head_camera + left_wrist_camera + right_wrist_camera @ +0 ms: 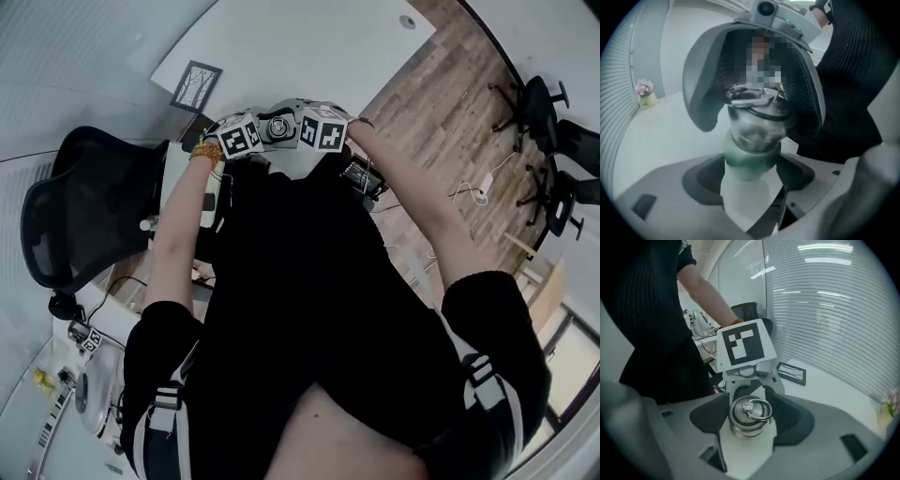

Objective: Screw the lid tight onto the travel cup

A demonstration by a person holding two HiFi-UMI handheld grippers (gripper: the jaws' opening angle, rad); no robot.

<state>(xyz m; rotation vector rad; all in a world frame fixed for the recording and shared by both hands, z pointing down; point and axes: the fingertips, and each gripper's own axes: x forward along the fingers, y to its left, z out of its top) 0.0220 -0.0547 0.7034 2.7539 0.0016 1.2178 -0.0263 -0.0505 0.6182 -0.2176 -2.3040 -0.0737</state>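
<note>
Left jaws: the left gripper is closed on the travel cup, with a dark pad against each side of its green band.
Right jaws: the right gripper stands wide but closed round the lid, its pads against the steel sides.
Cup's place: held between the two grippers, which face each other over the white desk at the far middle of the head view. The lid sits on the cup's mouth.
Lid detail: a metal ring lies on top of it. It is sharp in the right gripper view and blurred in the left gripper view.
Writing: the marker cube on the left gripper carries a black-and-white block pattern. The striped labels at the near left of the head view are too small to read.
Head view only: an office chair at the left, a bead bracelet on the person's left wrist, and a wooden floor at the far right. The cup cannot be made out behind the cubes.
Left gripper view only: the right gripper's rounded housing looms just behind the cup.
Right gripper view: a picture frame lies flat on the desk beyond the left gripper. The head view shows it at the far left.
Both gripper views: a small pot of flowers stands well away on the desk.
</note>
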